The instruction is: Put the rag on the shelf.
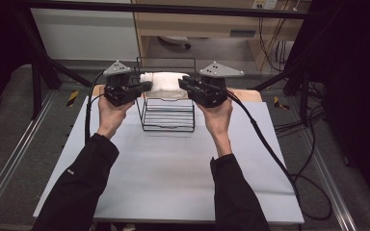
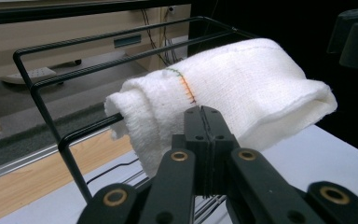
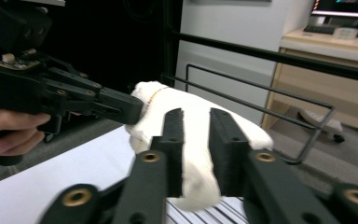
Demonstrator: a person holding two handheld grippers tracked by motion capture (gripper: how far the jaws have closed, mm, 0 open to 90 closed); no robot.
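A person is holding a white towel [image 1: 163,83] stretched between two grippers above a black wire rack [image 1: 168,114] standing at the far middle of a grey table [image 1: 173,173]. The left gripper [image 1: 143,86] is pinching the towel's left end, and the left gripper view is showing its jaws pressed together on the cloth's lower edge, so it is clamped on the towel [image 2: 223,88]. The right gripper [image 1: 185,84] is meeting the other end; in the right gripper view its jaws are standing a little apart with the towel [image 3: 191,140] filling the gap between them, so it looks like a loose hold, and whether the pads are really biting is hard to tell. Judging by this, the step in hand is draping the folded towel over the rack's top bars, and the next move is likely calling for lowering both ends evenly so the cloth settles across a bar without sliding off. The left gripper view is revealing a coloured stitch line on the towel and the rack's bars [image 2: 42,88] just behind it, which the high view is too distant to show; the right gripper view is showing the left gripper [image 3: 137,108] gripping the far corner.
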